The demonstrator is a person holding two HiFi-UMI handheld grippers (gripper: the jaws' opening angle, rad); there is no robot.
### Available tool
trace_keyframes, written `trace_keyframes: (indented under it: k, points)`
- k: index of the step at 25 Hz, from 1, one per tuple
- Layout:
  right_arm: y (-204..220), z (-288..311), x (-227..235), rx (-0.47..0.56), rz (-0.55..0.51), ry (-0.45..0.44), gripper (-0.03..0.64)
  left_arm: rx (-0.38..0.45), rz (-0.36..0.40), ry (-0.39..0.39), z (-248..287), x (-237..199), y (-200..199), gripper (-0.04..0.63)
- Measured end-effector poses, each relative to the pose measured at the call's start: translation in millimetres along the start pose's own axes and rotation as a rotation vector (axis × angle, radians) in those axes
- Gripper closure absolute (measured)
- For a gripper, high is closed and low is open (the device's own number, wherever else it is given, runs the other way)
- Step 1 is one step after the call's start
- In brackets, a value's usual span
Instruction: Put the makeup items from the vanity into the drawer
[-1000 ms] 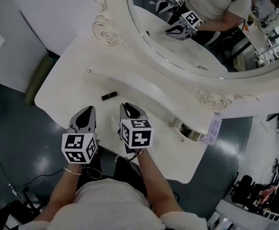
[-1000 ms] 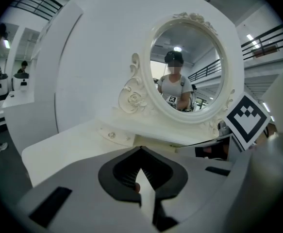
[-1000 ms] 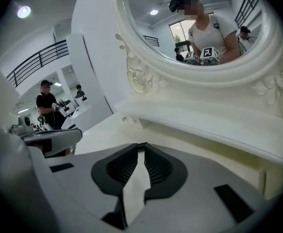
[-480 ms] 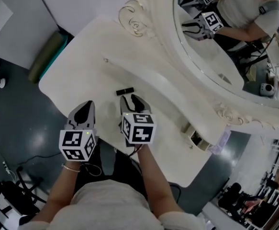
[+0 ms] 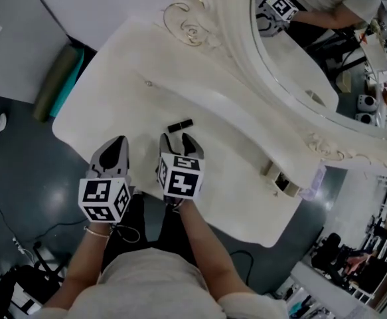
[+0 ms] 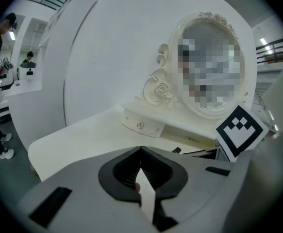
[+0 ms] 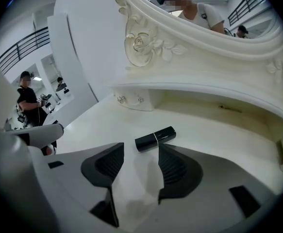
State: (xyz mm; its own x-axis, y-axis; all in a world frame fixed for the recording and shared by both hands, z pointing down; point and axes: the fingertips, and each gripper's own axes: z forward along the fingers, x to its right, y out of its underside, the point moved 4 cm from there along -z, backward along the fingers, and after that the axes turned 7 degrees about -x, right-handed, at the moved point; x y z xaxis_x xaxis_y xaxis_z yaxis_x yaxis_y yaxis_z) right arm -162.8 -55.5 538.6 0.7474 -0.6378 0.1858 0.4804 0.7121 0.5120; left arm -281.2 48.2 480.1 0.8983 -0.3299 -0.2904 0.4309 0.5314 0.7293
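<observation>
A black lipstick tube (image 5: pixel 180 125) lies on the white vanity top (image 5: pixel 113 78), seen close up as a black lipstick tube (image 7: pixel 155 138) in the right gripper view. My right gripper (image 5: pixel 178 140) is open just short of it; its jaws have just been opening and nothing is between them. In its own view the right gripper (image 7: pixel 140 152) has the tube just past the fingertips. My left gripper (image 5: pixel 117 145) hangs beside it over the vanity's front edge, shut and empty; its own view shows the left gripper (image 6: pixel 141 149) with its tips together. An open drawer (image 5: pixel 279 178) sits at the vanity's right end.
The oval mirror (image 5: pixel 326 45) in its carved frame rises behind the vanity. A small shut drawer with knobs (image 7: pixel 130 100) sits under the left of the shelf. A green roll (image 5: pixel 57 78) lies on the floor to the left. People stand far off at left (image 7: pixel 29 106).
The right gripper's jaws went from shut to wide open as it came forward and down to the lipstick. The left gripper moved along beside it and stayed shut.
</observation>
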Motion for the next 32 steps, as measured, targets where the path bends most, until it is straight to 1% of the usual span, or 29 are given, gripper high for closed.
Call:
trace_keyframes:
  k: [4,7,14,16,21,24,28,32]
  points:
    - [0,11,-4,0.025,0.114,0.093,0.388,-0.026,0.031,0.048,0,-19,1,0.594]
    - [-3,17,-7,0.046,0.190,0.145,0.385,-0.039,0.041,0.074,0,-35,0,0.594]
    - [-9,26,-7,0.060,0.278,0.240,0.386,-0.041,0.056,0.120,3,-54,-7,0.594]
    - [-9,26,-4,0.050,0.288,0.262,0.387,-0.041,0.058,0.130,4,-55,-8,0.594]
    - [-8,30,-1,0.032,0.287,0.280,0.389,-0.049,0.063,0.147,10,-54,-7,0.594]
    - [-7,28,-1,0.025,0.258,0.297,0.425,-0.053,0.065,0.153,11,-50,-5,0.594]
    - [-6,26,2,0.018,0.241,0.284,0.443,-0.057,0.067,0.158,12,-43,-2,0.594]
    - [-4,23,6,0.011,0.236,0.268,0.477,-0.063,0.071,0.158,14,-35,1,0.594]
